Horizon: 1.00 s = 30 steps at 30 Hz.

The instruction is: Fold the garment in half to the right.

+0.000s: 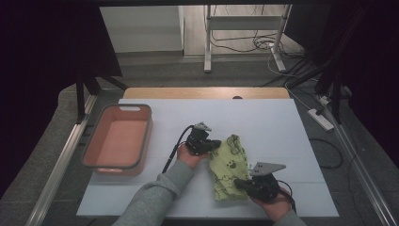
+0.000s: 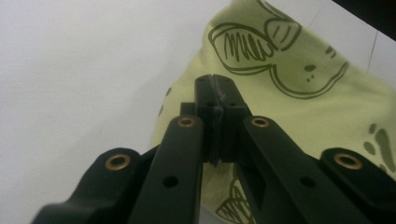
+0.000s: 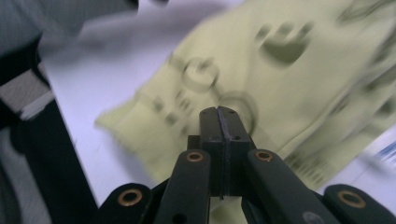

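Yellow-green printed cloth [image 1: 229, 168] lay crumpled mid-surface [image 1: 263, 122], between both claws. Left claw [image 1: 215, 143] and right claw [image 1: 238, 182] pinched closed, gripping nothing yet. Folding barely started; pink bin [image 1: 94, 160] unused.

A white tabletop [image 1: 263, 117] is seen, with a wooden edge at its far side. At about nine o'clock on it, an orange basin [image 1: 117, 139] with a grey rim is placed. At twelve o'clock, beyond the tabletop, a white metal stand [image 1: 244, 28] and loose cables [image 1: 244, 44] are seen on the floor. At three o'clock a power strip [image 1: 321, 119] is lying on the floor.
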Motion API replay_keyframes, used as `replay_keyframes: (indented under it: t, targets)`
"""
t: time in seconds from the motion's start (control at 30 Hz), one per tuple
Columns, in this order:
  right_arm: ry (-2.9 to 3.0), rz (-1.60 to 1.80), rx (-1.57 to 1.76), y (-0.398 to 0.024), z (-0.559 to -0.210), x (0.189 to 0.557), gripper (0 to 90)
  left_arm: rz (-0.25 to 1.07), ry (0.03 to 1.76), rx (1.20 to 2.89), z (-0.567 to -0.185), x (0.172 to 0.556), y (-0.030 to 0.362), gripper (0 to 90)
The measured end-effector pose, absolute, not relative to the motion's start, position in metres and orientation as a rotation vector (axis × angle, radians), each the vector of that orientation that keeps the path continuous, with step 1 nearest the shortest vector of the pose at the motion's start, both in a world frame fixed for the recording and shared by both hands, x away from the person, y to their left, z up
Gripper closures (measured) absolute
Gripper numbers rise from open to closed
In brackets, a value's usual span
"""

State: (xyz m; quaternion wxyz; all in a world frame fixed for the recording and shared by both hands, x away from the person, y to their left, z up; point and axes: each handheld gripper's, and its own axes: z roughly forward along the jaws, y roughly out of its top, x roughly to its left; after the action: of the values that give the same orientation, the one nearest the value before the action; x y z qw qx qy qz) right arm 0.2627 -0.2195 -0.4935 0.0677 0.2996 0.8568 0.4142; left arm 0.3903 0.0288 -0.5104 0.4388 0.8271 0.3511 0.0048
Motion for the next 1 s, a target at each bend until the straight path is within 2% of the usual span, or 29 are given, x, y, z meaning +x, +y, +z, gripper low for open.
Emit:
replay_keyframes:
  t: [0.2, 0.53, 0.83, 1.0]
  targets:
    - [2.475, 1.273, 0.91, -0.211, -0.476, 0.293, 89.6, 0.013, 0.871, 2.057, -0.51, 0.39, 0.028, 88.8]
    - [2.356, 1.254, 1.046, -0.2, -0.481, 0.339, 89.7, 0.01, 0.869, 2.048, -0.511, 0.389, 0.031, 88.3]
    - [2.386, 1.144, 1.198, -0.219, -0.507, 0.346, 89.8, 0.019, 0.868, 2.039, -0.51, 0.388, 0.033, 87.1]
    - [2.389, 1.13, 1.165, -0.217, -0.506, 0.343, 89.7, 0.018, 0.87, 2.031, -0.509, 0.389, 0.035, 86.7]
